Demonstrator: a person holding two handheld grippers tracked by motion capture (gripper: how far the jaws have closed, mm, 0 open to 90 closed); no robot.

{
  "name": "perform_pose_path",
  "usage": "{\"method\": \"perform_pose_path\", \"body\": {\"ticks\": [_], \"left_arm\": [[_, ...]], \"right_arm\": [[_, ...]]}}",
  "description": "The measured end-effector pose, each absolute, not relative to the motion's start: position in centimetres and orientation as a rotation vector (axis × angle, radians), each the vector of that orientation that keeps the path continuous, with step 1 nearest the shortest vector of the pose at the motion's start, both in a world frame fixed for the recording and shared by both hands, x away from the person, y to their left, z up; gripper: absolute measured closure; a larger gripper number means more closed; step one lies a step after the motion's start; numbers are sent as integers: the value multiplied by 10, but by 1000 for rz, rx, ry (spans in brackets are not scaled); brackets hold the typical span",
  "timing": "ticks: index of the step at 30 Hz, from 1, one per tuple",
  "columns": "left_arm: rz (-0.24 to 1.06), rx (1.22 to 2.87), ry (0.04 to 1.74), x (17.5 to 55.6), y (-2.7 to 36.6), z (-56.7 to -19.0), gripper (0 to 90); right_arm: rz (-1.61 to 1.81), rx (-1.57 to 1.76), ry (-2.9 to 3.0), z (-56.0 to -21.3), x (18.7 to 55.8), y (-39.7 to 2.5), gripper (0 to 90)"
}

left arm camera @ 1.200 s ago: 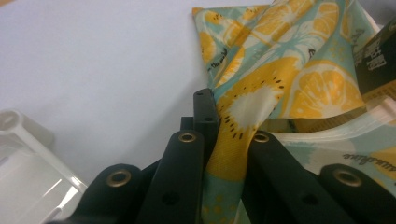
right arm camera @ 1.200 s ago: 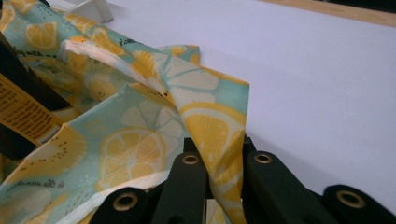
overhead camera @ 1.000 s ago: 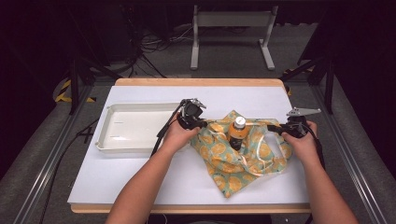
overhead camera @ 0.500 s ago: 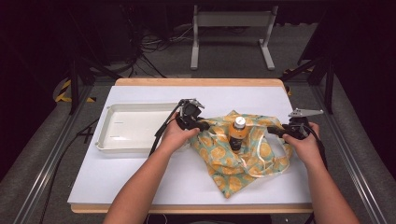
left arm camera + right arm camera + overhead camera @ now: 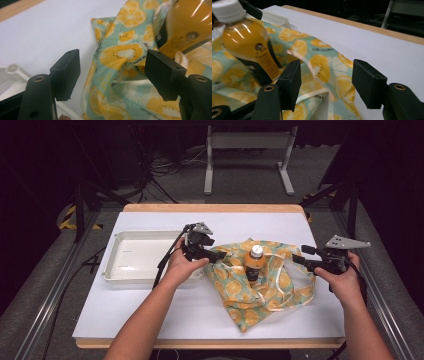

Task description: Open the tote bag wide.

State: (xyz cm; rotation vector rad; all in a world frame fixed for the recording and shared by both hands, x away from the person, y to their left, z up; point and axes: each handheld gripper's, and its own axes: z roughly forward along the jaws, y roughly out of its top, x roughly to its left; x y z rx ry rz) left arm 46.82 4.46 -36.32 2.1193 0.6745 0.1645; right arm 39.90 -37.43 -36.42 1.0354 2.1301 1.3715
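A cloth bag (image 5: 250, 292) printed with orange slices lies crumpled at the middle of the white table. A bottle of orange drink (image 5: 254, 263) with a white cap stands in it, with fabric gathered around its lower part. My left gripper (image 5: 219, 255) is at the bag's left edge. In the left gripper view it (image 5: 115, 68) is open, with a fold of the bag (image 5: 125, 53) between its jaws and the bottle (image 5: 190, 22) beyond. My right gripper (image 5: 298, 259) is at the bag's right edge. It (image 5: 328, 81) is open over the fabric (image 5: 322, 65), with the bottle (image 5: 244, 42) to its left.
A shallow white tray (image 5: 125, 270) sits at the left of the table, just behind the left hand. Bare white table surface (image 5: 165, 315) lies in front of the bag and behind it. The table's wooden edge (image 5: 210, 208) runs along the far side.
The right gripper has shifted slightly outward and toward me. The left gripper has hardly moved, and the bag and bottle stay in place.
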Motion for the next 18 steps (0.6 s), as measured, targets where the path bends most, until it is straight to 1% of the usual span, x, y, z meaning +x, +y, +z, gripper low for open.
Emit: {"method": "perform_pose_path", "body": {"ticks": [4, 6, 8, 11, 18], "left_arm": [[181, 2096, 653, 458, 50, -354, 288], [195, 2069, 618, 443, 53, -346, 288], [212, 2073, 606, 438, 53, -343, 290], [265, 2086, 558, 416, 50, -339, 289], [169, 2054, 474, 382, 45, -346, 264]], "right_arm": [[1399, 1008, 2106, -357, 386, -373, 397], [1412, 992, 2108, -355, 378, -371, 396], [1409, 976, 2112, -354, 375, -369, 396], [1407, 951, 2137, -354, 365, -363, 397], [1408, 982, 2166, -362, 351, -360, 380]]}}
